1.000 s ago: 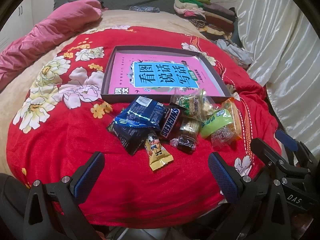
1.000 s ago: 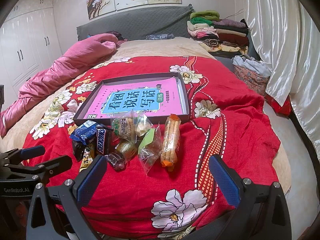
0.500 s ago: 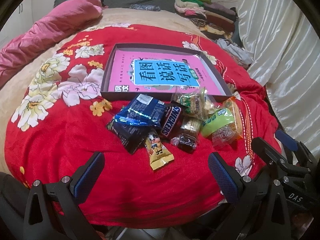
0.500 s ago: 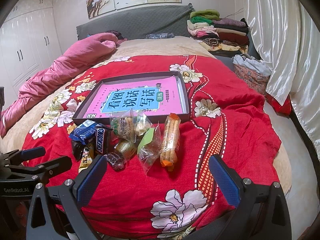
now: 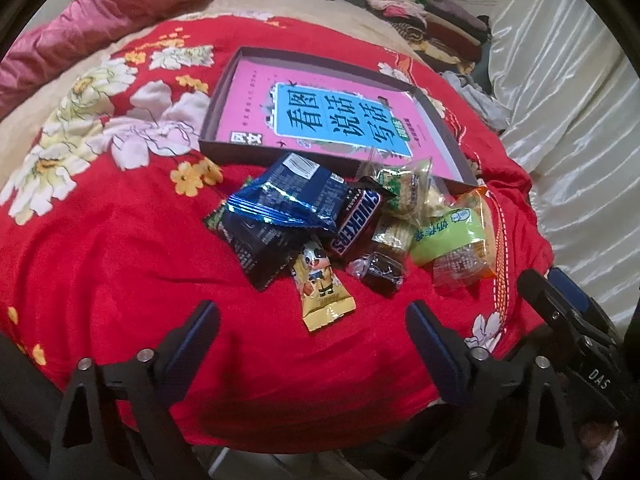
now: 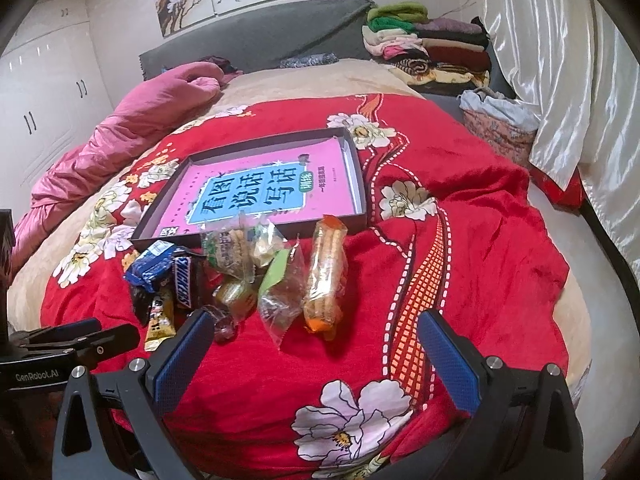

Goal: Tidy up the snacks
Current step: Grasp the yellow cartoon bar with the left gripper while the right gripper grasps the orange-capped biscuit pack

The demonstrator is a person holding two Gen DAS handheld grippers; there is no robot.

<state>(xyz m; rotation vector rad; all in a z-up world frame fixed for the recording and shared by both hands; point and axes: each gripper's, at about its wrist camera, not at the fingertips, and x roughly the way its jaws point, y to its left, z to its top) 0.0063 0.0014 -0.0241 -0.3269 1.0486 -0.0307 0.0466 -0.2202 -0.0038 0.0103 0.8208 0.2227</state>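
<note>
Left wrist view is showing my left gripper hanging over the near edge of the red floral bedspread, its blue-padded jaws closing in from wide with nothing between them. Just ahead, the heap of wrapped snacks is lying on the cloth: a small yellow cartoon-printed sachet nearest me, a crinkled blue foil packet behind it, a brown Snickers bar, a dark candy in clear wrap and a green-labelled clear pouch. Beyond the heap, touching its far side, the shallow dark cardboard box lid with a pink book inside is waiting.

From the right wrist view, my right gripper is sitting wide and empty, and an orange-tinted clear packet of biscuits is lying at the heap's right edge.

I am judging that the yellow sachet is the first pick (it is the closest and lies clear of the others). My worries: the wrappers are slick and overlapping, so a grip taken too deep into the heap could drag the blue packet along or scatter the small pieces. The bedspread is soft, so the pads pressing down could pinch cloth with the sachet and tug the whole heap. The other gripper is sitting close by, so the two could be knocking together if both go in.
</note>
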